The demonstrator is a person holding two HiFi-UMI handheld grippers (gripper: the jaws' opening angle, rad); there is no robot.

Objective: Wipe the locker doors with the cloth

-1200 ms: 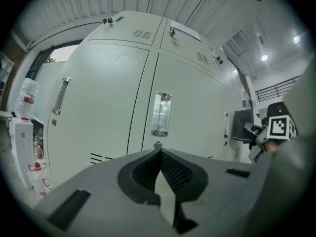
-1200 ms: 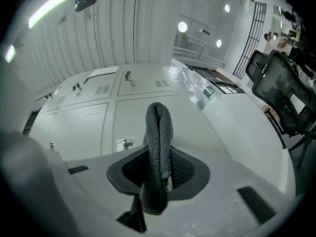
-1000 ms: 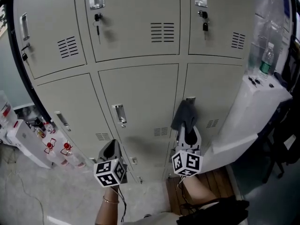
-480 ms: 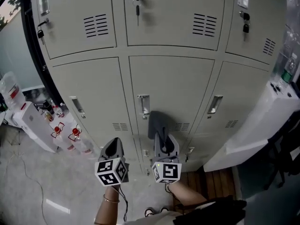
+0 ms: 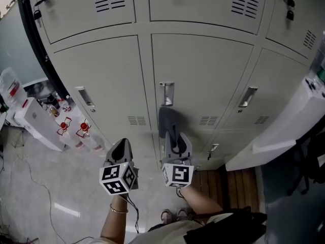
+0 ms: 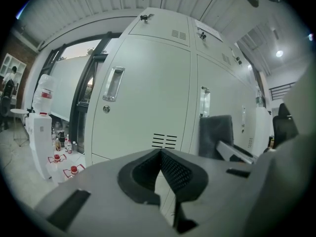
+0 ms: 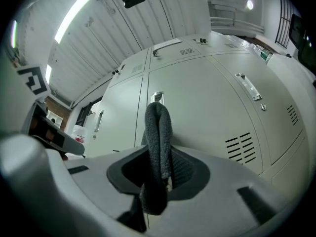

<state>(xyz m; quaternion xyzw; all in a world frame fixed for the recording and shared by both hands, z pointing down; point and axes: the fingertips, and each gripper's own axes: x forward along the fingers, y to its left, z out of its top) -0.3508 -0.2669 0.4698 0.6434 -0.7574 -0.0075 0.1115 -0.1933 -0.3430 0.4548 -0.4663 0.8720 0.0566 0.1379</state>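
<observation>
Since the cloth point(image 7: 158, 127) looks soft, light and floppy, the right gripper point(image 7: 159, 169) clamps its fingers point(image 7: 186, 169) on a folded bunch, while the left gripper point(image 6: 159, 154) has its fingers point(image 6: 177, 171) together, empty

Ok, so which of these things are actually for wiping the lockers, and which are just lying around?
For the job:
- grey cloth, clamped in the jaws of the right gripper
- locker doors

Just lying about:
- left gripper, jaws together on nothing
- red-capped bottles on the floor at left
- wooden slats by the locker base
</observation>
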